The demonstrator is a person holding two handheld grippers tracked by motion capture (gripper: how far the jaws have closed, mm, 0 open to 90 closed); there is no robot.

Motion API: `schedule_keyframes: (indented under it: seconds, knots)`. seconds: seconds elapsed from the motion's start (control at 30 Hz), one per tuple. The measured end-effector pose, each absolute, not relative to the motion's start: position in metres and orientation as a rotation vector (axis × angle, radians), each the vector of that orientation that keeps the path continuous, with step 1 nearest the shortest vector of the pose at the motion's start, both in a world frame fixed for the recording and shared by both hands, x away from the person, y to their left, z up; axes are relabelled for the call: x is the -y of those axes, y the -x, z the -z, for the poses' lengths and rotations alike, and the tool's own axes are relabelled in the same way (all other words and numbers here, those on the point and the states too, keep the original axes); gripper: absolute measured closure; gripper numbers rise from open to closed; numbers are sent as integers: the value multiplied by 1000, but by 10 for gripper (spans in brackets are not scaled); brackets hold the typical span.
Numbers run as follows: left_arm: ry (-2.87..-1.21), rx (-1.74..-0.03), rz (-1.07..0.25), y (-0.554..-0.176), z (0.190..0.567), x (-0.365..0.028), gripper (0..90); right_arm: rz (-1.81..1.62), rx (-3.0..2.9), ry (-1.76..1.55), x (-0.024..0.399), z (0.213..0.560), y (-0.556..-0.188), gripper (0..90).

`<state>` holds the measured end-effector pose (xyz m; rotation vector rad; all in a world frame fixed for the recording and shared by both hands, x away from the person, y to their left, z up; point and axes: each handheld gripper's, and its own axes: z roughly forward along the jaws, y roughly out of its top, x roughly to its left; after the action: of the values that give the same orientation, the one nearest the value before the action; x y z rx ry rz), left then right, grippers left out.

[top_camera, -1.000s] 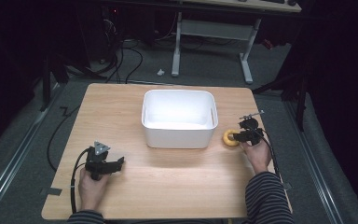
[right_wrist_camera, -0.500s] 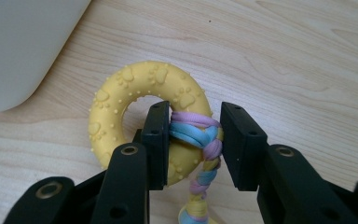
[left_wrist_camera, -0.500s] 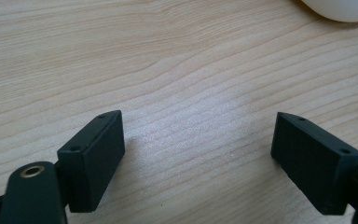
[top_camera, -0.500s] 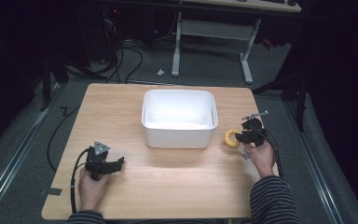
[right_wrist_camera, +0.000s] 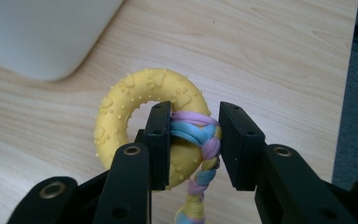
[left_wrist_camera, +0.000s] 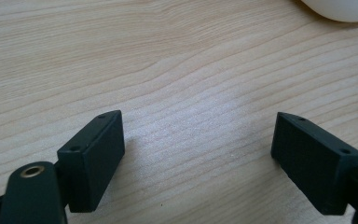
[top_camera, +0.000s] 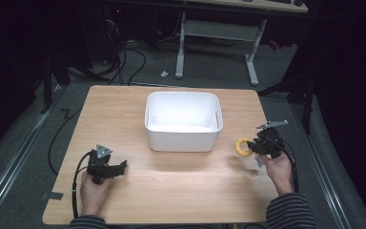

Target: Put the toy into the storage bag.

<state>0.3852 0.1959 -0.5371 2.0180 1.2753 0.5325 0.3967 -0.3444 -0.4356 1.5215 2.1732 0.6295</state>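
Near the bench's right edge: right gripper [right_wrist_camera: 195, 144] clamped on ring [right_wrist_camera: 135, 107] at its rope.
Left gripper [left_wrist_camera: 198, 163]: jaws apart, empty.
Risk: thin grip; ring may slip before reaching bin [top_camera: 183, 138].

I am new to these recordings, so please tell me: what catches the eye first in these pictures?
First comes the yellow ring with a pastel braid, clamped in the right gripper near the table's right edge. Next is the white bin in the middle of the wooden table. The left gripper rests at the near left, its jaws wide apart with bare wood between them.
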Motion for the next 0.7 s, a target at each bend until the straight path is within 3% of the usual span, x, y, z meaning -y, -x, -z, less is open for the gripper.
schedule_keyframes:
  seconds: [0.7]
  knots:
    - [-2018,-1276,-533,-385,537,-196,177,-770,-2173,-1489,349,430,-343,664]
